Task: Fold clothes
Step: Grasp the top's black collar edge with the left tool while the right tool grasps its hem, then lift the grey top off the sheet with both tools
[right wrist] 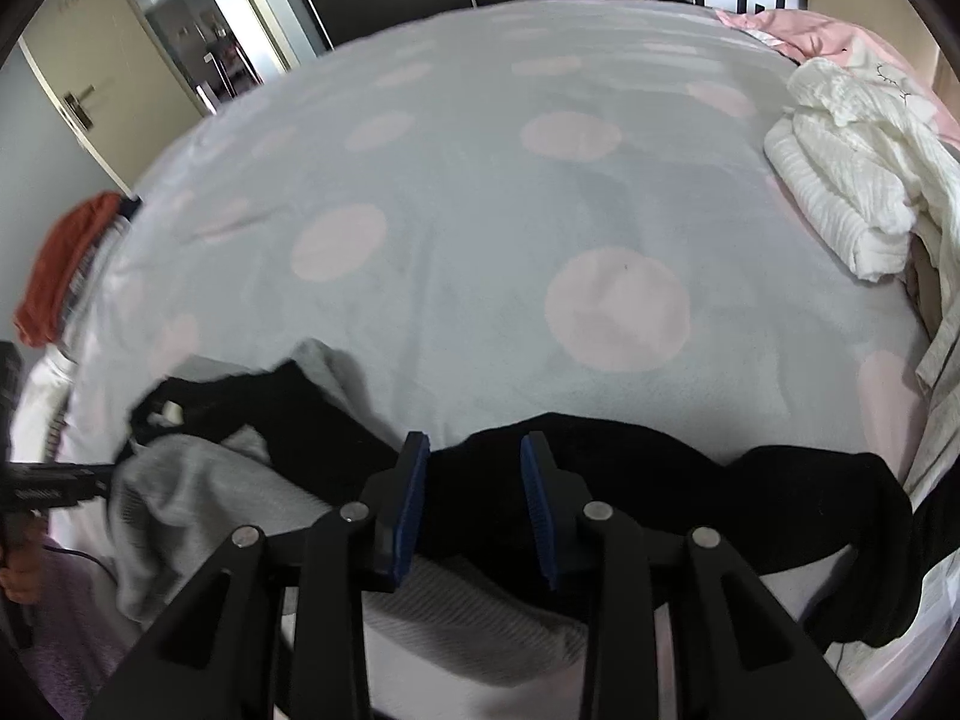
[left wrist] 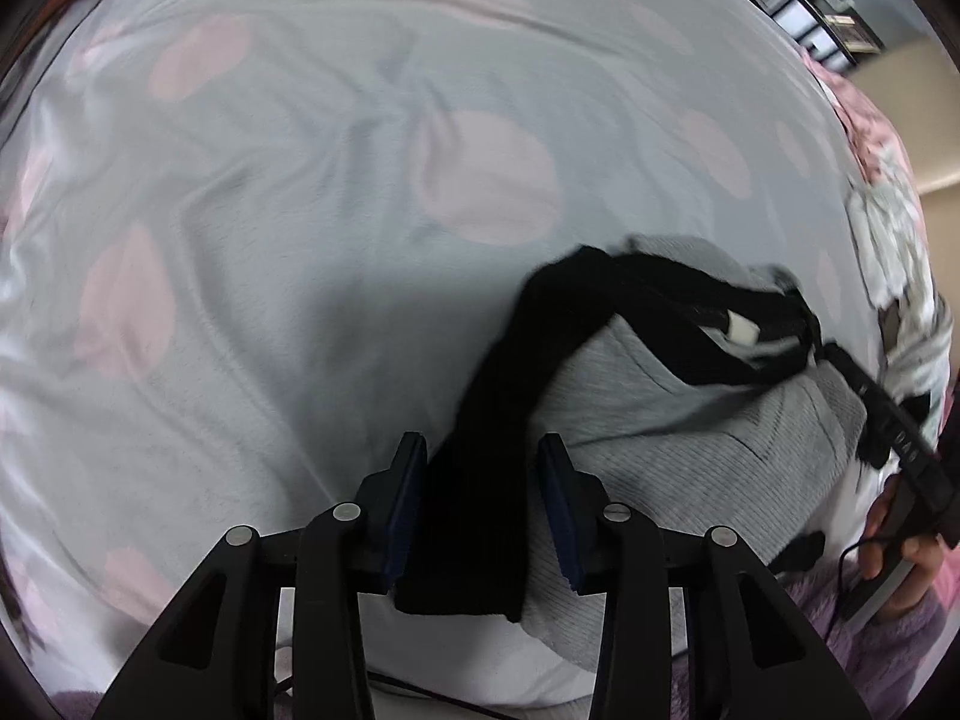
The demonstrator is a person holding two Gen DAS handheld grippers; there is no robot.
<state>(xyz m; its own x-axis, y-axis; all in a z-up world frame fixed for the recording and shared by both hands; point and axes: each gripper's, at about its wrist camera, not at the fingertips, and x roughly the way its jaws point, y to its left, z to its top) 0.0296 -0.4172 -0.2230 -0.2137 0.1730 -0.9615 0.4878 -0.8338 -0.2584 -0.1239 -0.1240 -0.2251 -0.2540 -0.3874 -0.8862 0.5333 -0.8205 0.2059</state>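
A bed (right wrist: 480, 228) with a grey spread dotted pink fills both views, and the clothes sit bunched at its near edge: a grey ribbed garment (right wrist: 198, 492) underneath and a long black garment (right wrist: 690, 480) draped over it, neither lying flat nor folded. A heap of white clothes (right wrist: 840, 192) rests far off on the right side and an orange piece (right wrist: 60, 264) at the left edge. The black garment runs crosswise along the near edge, its long axis left to right, with one end trailing into the left hand-held gripper (left wrist: 480, 504) and its middle lying straight ahead of the right hand-held gripper (right wrist: 474, 498). Both sit low over the cloth, pointing across the bed. On each, the jaws stand apart with black fabric between the blue pads, not pinched. The right one is nearer the bulk of the garment; a hand (left wrist: 900, 546) shows on its handle
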